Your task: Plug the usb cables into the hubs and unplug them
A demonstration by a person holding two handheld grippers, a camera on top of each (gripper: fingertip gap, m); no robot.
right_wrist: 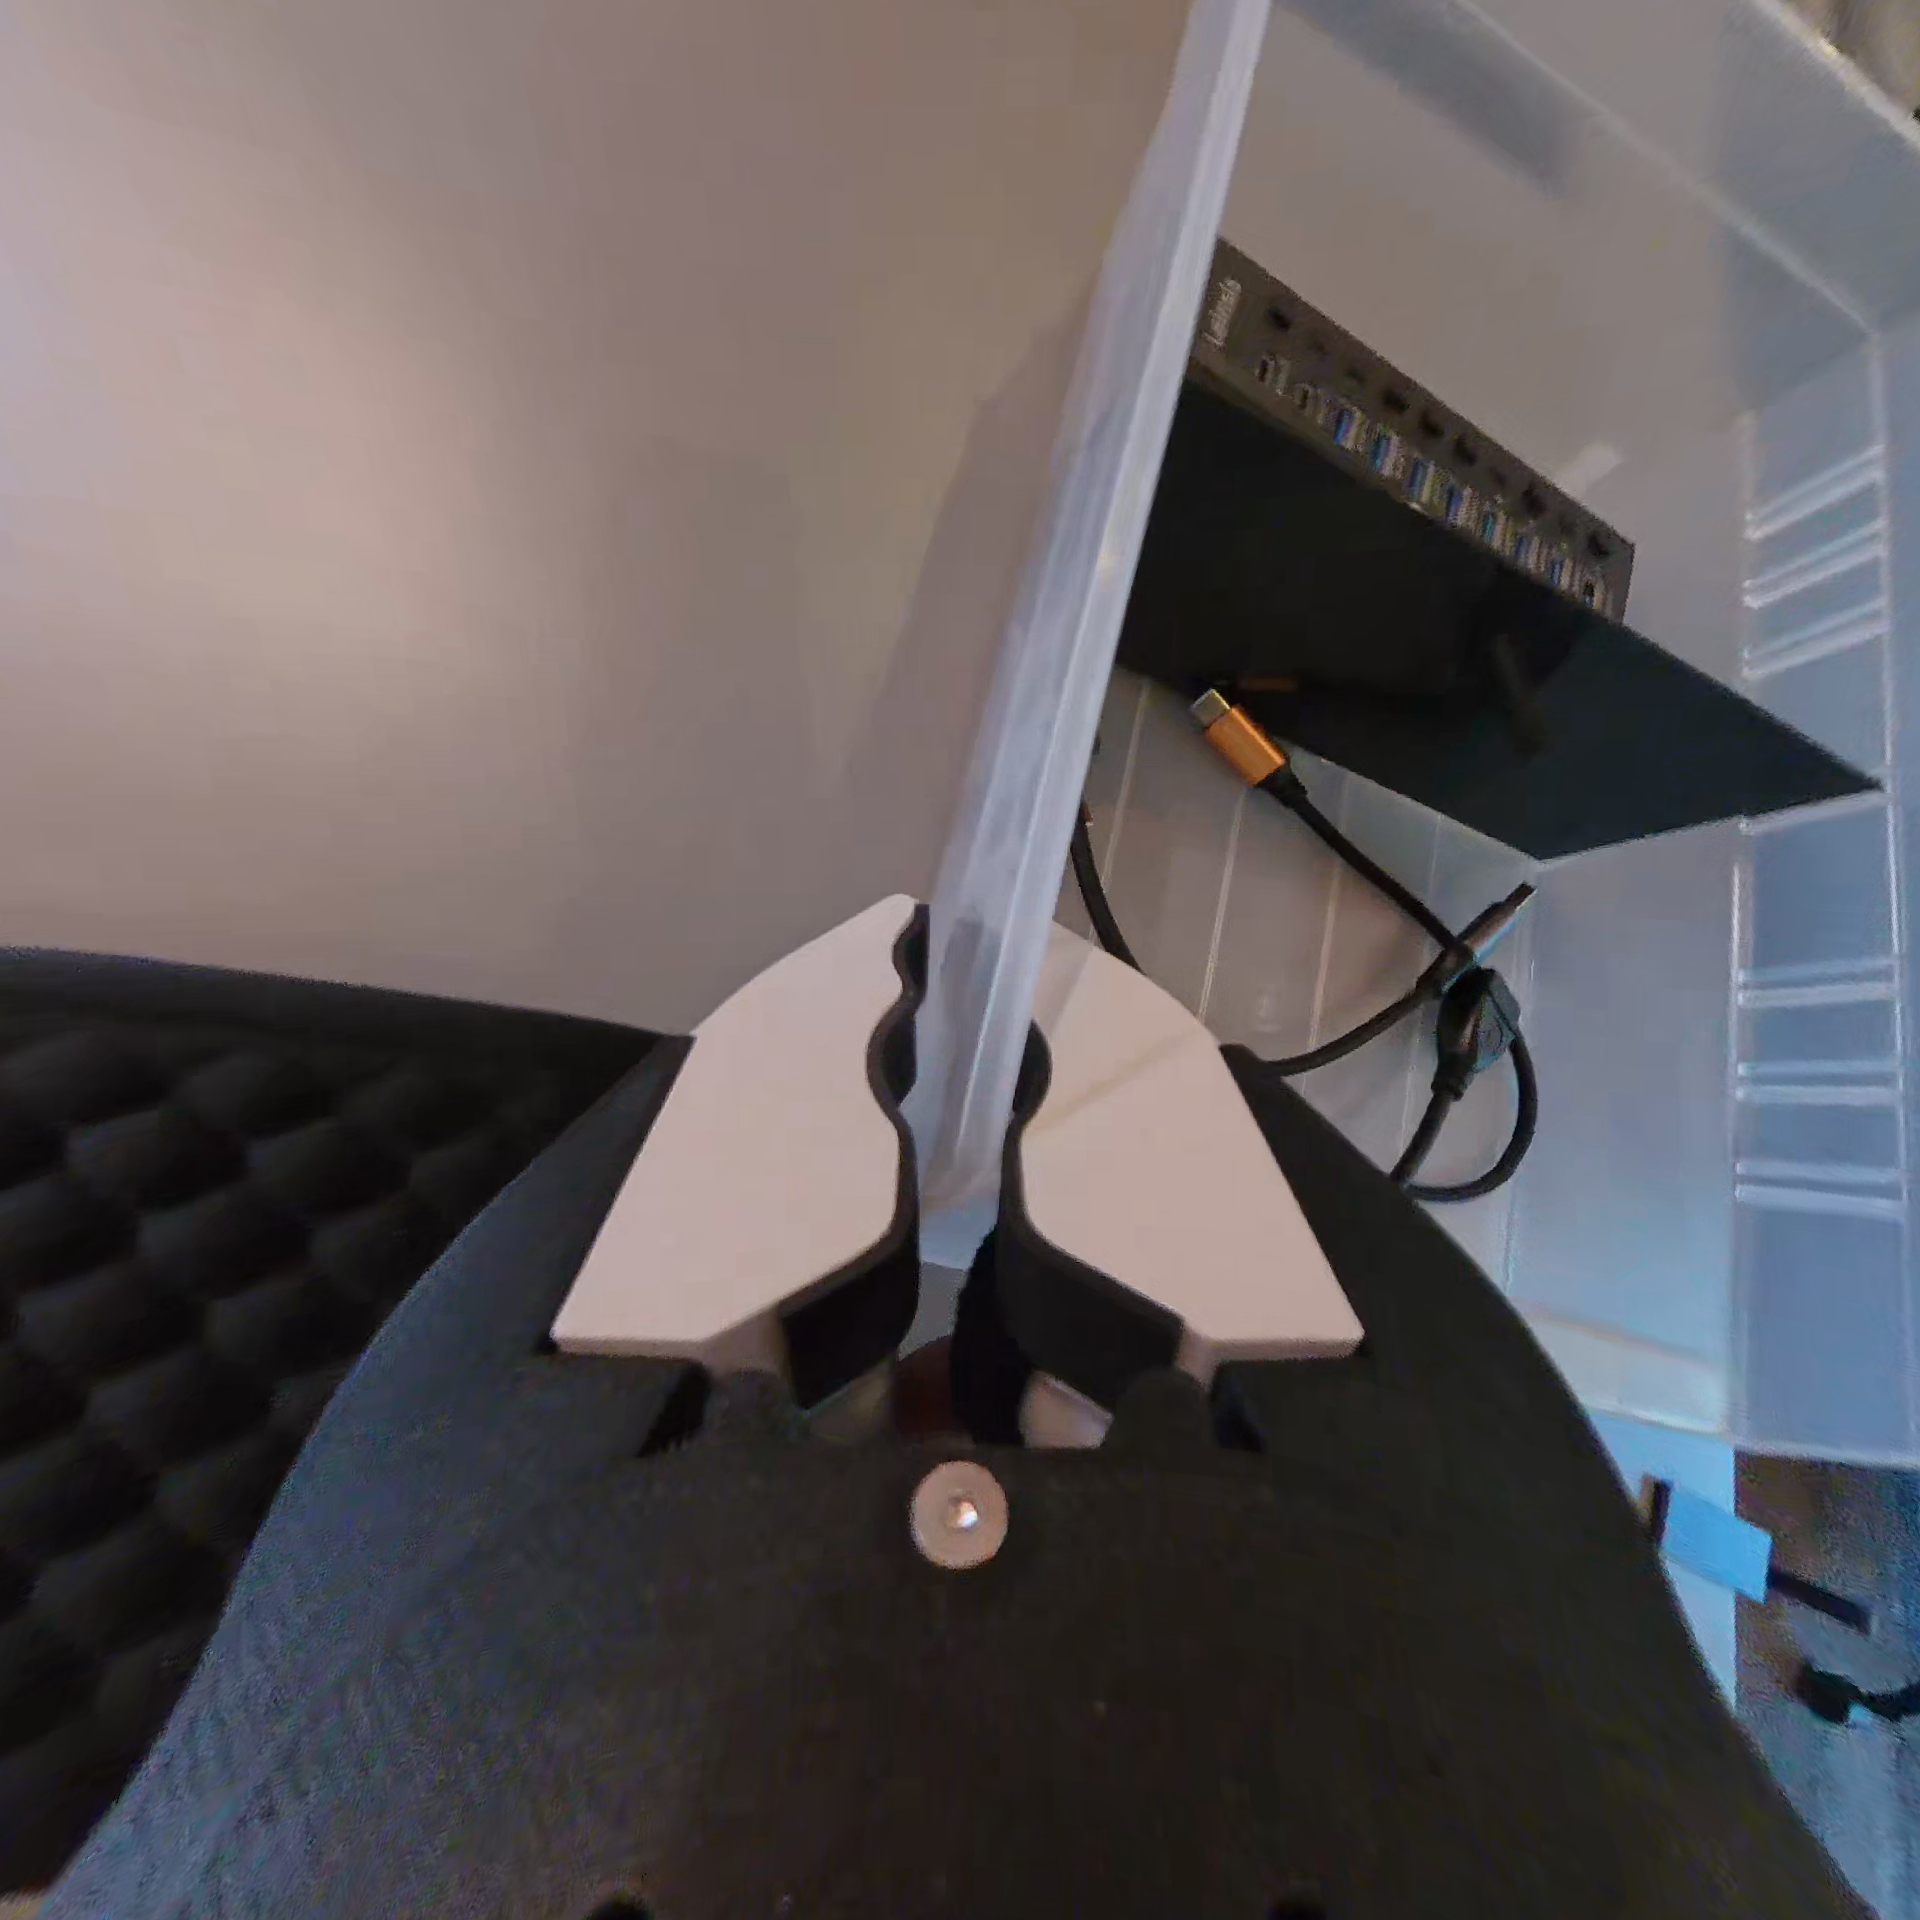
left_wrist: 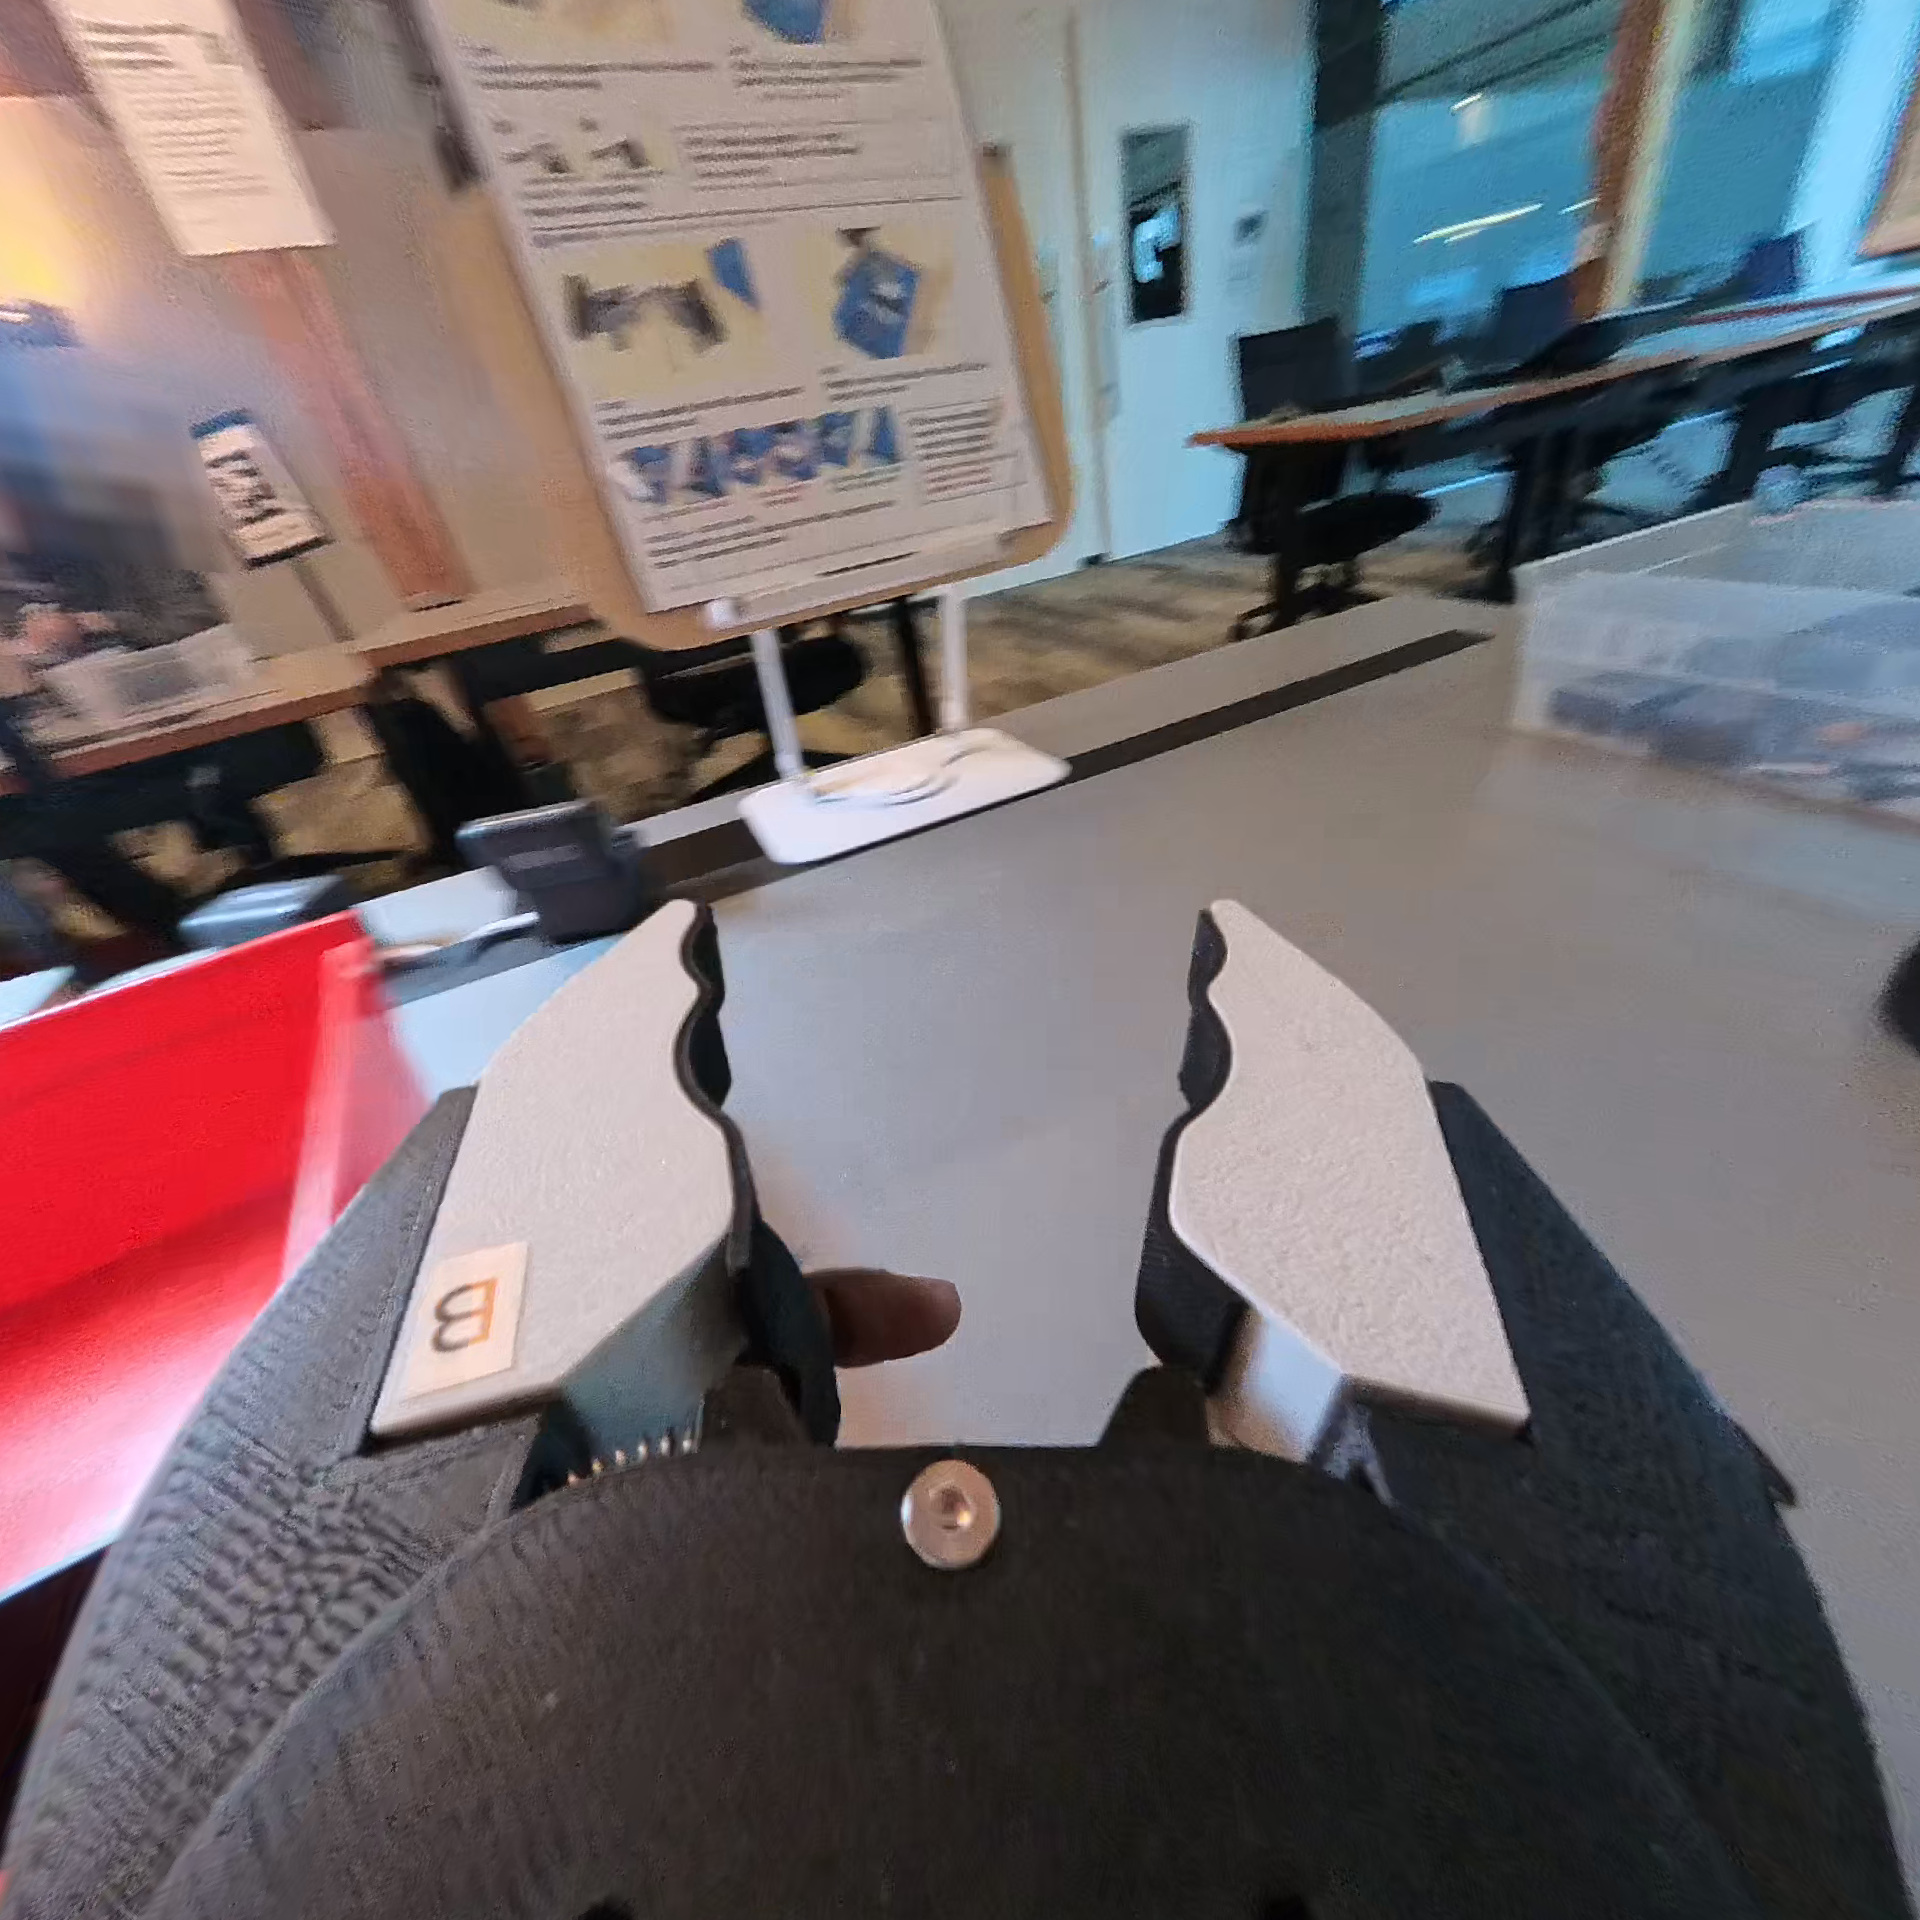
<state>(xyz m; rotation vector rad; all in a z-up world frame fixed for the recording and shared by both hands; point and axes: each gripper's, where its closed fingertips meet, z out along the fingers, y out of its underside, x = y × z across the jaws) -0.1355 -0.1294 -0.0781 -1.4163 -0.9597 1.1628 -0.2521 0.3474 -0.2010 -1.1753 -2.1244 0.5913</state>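
Right now the right gripper [right_wrist: 961, 1049] has its jaws clamped on the rim of a clear plastic bin [right_wrist: 1101, 540]. Inside the bin lies a long black hub [right_wrist: 1423, 457] with a row of blue ports. Just beside it is a cable with a gold plug [right_wrist: 1242, 740], not plugged in, and more black cables [right_wrist: 1455, 1049] loop near it. Black bumpy foam [right_wrist: 208, 1195] sits to the left of that gripper. The left gripper [left_wrist: 956, 997] hangs over the grey surface [left_wrist: 1351, 935] with its jaws wide apart, holding nothing. A red box [left_wrist: 156, 1164] sits at its left, and a poster on a white stand [left_wrist: 748, 312] is farther back.
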